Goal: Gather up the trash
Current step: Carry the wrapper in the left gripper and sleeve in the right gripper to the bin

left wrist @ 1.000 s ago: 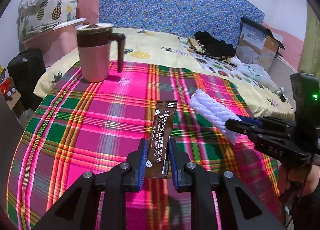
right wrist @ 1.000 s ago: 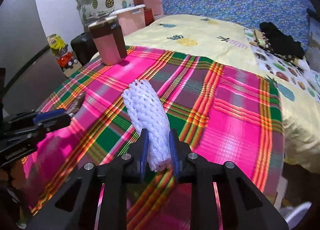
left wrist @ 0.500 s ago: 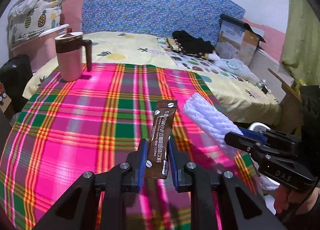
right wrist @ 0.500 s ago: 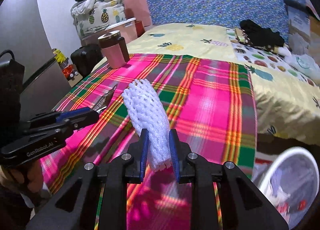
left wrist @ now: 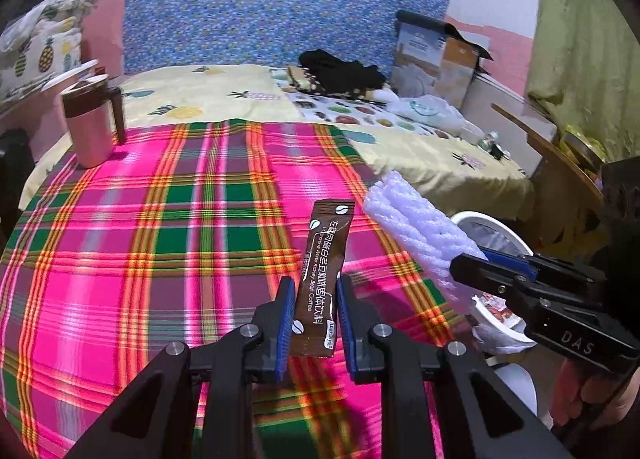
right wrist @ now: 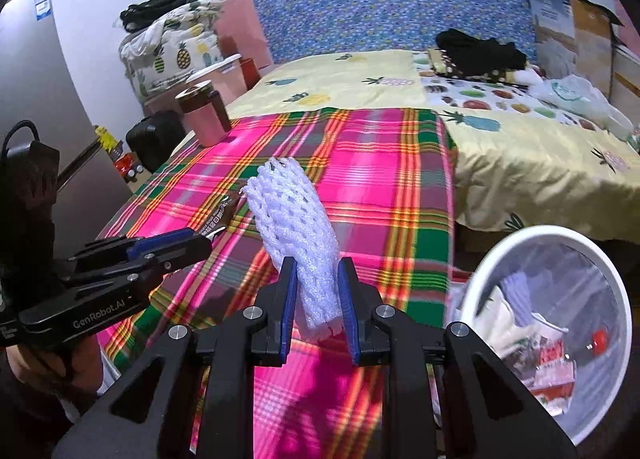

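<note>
Two pieces of trash are held clear of the plaid tablecloth (left wrist: 160,227) so that both can go to the bin in a single trip. The left gripper (left wrist: 312,323) is clamped on the lower end of a brown coffee sachet (left wrist: 324,271); the sachet stands nearly upright between the blue pads, its printed face toward the camera and its top end free above the cloth. The right gripper (right wrist: 317,303) is closed on the lower end of a white foam fruit net (right wrist: 296,235), which is squeezed narrow at the pads and fans out wider above them. Holding each item by one end leaves the rest of it free, which should let it fall away cleanly once the jaws part.

The white waste bin (right wrist: 500,255), lined with a clear bag and already holding wrappers and paper, sits on the floor off the right edge of the table, below and to the right of the foam net in the right wrist view. In the left wrist view, part of its rim shows behind the right gripper.

Both grippers point forward and downward over the near-right part of the table, side by side, the right one nearer the bin. A hand (left wrist: 592,391) grips the handle of the right gripper. A pink lidded mug (left wrist: 92,127) stands at the far left corner, well apart from both tools.
</note>
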Motion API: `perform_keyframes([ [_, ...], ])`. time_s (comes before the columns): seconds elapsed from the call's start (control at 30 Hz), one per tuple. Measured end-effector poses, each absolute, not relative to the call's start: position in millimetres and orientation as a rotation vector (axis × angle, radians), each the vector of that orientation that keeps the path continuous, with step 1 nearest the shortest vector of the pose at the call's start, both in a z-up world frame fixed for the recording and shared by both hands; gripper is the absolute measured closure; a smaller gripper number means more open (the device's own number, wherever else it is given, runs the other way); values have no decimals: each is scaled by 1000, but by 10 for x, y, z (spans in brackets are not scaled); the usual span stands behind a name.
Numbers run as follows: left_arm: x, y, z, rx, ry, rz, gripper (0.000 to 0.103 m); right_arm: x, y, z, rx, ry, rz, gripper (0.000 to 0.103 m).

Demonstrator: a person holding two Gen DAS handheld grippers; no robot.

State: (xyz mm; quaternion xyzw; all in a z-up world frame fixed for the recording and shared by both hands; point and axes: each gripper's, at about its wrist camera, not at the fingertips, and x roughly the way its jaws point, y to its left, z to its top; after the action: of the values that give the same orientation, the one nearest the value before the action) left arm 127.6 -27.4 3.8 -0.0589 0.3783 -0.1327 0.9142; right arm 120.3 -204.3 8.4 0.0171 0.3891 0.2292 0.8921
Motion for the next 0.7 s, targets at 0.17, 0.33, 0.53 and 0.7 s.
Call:
perform_keyframes([
  [0.17,1280,-554,37,-94,784,-329,81,1131,-2261,49,65,801,427,82],
  [0.33,1314,-875,20,-61,789,-395,81,1082,-2543,0,106,806,357,82],
  [0.53,1359,-1223,13,-35,791,-464,81,1005,-2832,-7,140,804,282,82],
  [0.7,1365,-1439,11,-16,792,-505,81,962,-3016,1,165,795,234,82],
])
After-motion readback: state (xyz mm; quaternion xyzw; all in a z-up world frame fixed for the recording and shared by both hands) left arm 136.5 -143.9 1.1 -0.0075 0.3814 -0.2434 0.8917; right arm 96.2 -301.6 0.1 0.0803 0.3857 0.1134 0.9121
